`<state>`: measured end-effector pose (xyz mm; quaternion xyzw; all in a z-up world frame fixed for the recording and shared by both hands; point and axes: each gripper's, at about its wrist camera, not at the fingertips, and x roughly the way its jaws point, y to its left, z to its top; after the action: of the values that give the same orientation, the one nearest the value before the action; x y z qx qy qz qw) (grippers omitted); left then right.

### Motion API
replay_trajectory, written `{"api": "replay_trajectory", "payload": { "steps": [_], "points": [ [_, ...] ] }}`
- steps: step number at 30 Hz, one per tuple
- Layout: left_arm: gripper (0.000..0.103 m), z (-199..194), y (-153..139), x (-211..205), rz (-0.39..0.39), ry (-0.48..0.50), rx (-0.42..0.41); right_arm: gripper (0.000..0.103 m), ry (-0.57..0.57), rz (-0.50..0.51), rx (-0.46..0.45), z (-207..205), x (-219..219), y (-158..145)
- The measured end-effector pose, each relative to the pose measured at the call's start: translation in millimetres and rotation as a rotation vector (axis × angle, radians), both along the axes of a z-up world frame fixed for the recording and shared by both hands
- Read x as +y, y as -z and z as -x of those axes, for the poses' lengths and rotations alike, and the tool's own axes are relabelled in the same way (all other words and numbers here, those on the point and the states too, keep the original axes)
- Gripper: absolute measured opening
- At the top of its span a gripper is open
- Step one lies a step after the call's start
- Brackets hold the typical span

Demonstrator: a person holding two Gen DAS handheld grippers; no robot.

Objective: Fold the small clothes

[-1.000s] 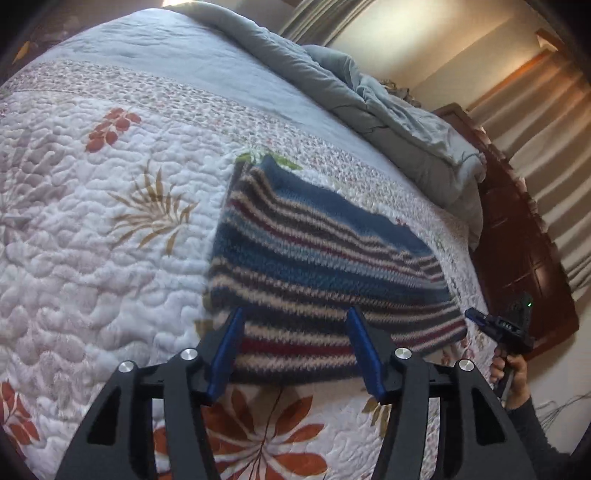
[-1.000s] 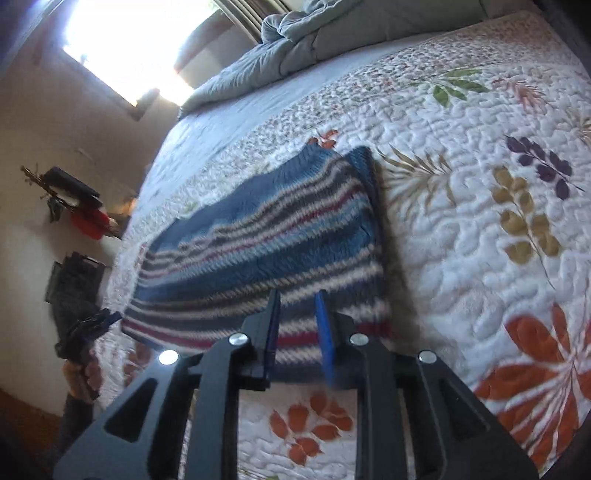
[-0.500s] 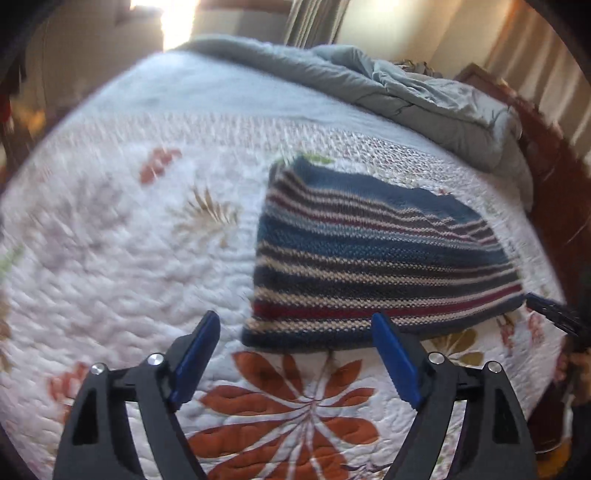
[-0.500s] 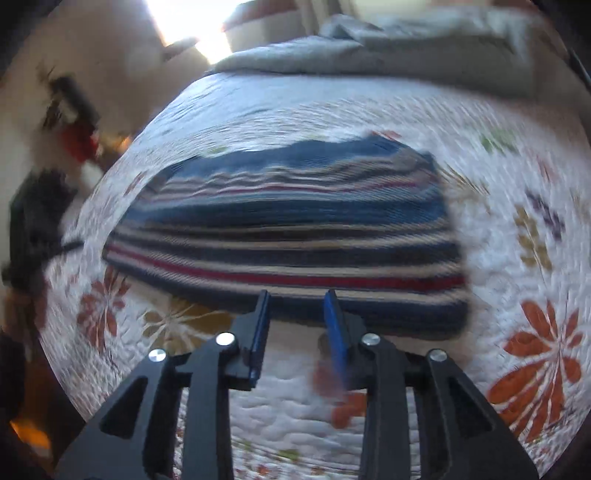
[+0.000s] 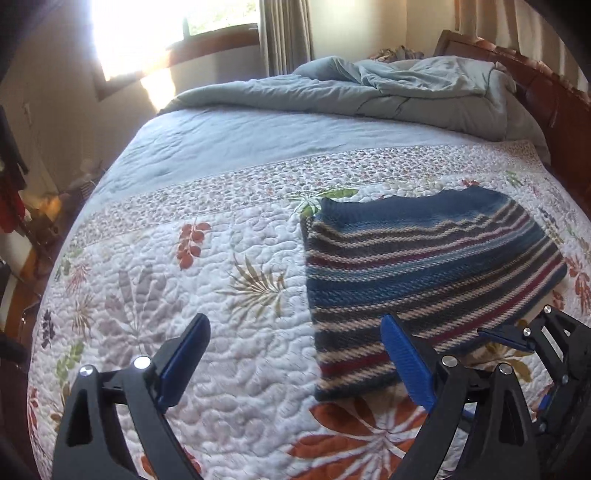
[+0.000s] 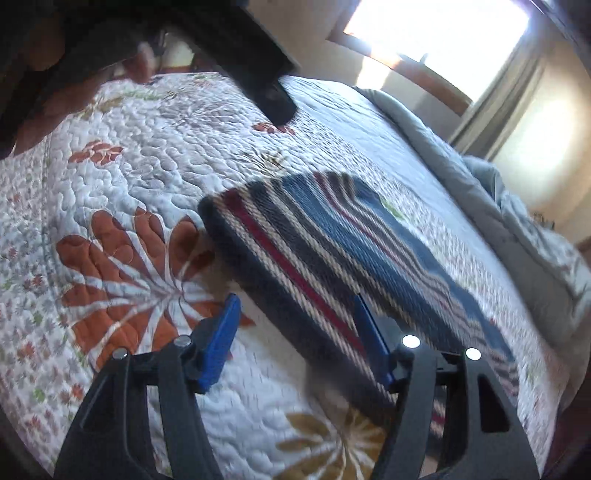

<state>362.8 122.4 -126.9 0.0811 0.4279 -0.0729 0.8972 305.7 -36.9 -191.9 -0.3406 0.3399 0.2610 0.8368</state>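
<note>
A folded knit garment (image 5: 424, 273) with blue, dark, cream and red stripes lies flat on the quilted bedspread (image 5: 229, 295). My left gripper (image 5: 295, 362) is open and empty, held above the quilt just before the garment's near left corner. My right gripper (image 6: 295, 332) is open and empty over the garment's (image 6: 354, 243) near edge; it also shows in the left wrist view (image 5: 517, 338) at the right. The left gripper's body (image 6: 258, 62) crosses the top of the right wrist view.
A crumpled grey duvet (image 5: 369, 92) lies along the far side of the bed. A dark wooden headboard (image 5: 546, 103) stands at the right. A bright window (image 5: 155, 33) is behind. Clutter (image 5: 14, 184) sits beside the bed at the left.
Both grippers have pulled back from the garment and swung round. The left jaws have opened wider. The right jaws, nearly shut a second ago, are now open.
</note>
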Motion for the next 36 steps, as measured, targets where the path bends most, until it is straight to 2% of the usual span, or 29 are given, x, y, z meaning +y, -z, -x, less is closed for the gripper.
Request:
{"api": "replay_trajectory", "payload": {
  "steps": [7,12,14,16,20,21,24,28,33,36],
  "points": [
    [0.094,-28,29,15,0.012,-0.001,0.033,0.064,-0.068,0.119,-0.068,0,42,26],
    [0.094,-45,43,18,0.023,0.002,0.055,0.064,-0.082,0.174,-0.090,2,54,41],
    [0.094,-56,49,20,0.050,0.026,0.085,0.064,-0.080,0.211,-0.113,1,58,46],
    [0.094,-69,53,25,0.150,0.067,0.140,0.065,-0.079,0.236,-0.131,3,64,50],
    [0.094,-117,69,42,0.453,0.135,0.324,0.067,-0.071,0.301,-0.175,6,74,57],
    [0.094,-130,75,47,0.501,0.125,0.372,0.067,-0.069,0.316,-0.189,7,76,59],
    [0.094,-163,90,55,0.624,0.092,0.445,0.067,-0.054,0.350,-0.219,6,80,66],
    [0.094,-191,103,54,0.705,0.087,0.494,0.069,-0.013,0.367,-0.236,-3,84,68],
    [0.094,-210,120,31,0.704,0.121,0.556,0.072,0.022,0.373,-0.240,-17,88,72],
    [0.094,-214,121,22,0.750,0.154,0.570,0.073,0.067,0.352,-0.235,-28,84,69]
  ]
}}
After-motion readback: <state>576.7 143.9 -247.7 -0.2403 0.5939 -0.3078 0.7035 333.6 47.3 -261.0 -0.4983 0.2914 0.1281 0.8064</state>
